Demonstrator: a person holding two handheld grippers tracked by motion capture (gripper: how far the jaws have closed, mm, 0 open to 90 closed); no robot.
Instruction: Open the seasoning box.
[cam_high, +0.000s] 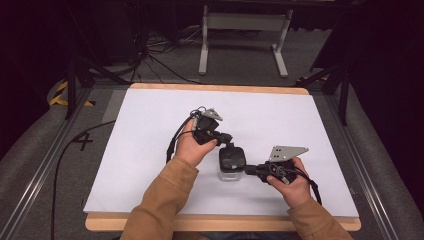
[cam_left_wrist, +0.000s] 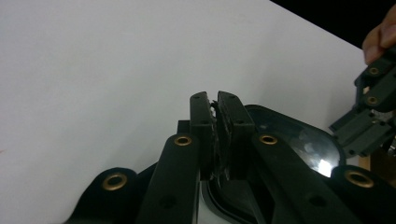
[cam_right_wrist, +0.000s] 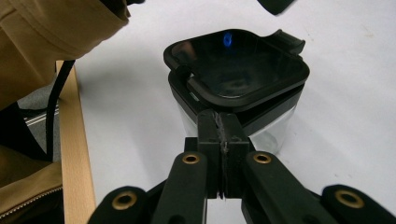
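Note:
A small clear container (cam_high: 230, 174) with a glossy black lid (cam_high: 232, 158) stands on the white table (cam_high: 150, 150), near the front middle. My left gripper (cam_high: 228, 138) comes in from the upper left with its tips just above the lid's far edge. Its jaws are shut in the left gripper view (cam_left_wrist: 217, 100), with the lid (cam_left_wrist: 299, 135) beyond them. My right gripper (cam_high: 248, 170) reaches in from the right. Its jaws (cam_right_wrist: 219, 119) are shut and their tips touch the lid's (cam_right_wrist: 238, 65) near edge. The lid sits slightly raised on the clear body (cam_right_wrist: 275, 130).
The table's wooden front edge (cam_right_wrist: 70, 140) runs close behind the container. A tan sleeve (cam_right_wrist: 56, 28) reaches over the left side. The other hand's gripper (cam_left_wrist: 369, 121) sits at the right of the left gripper view. A metal stand (cam_high: 245, 22) is on the floor beyond the table.

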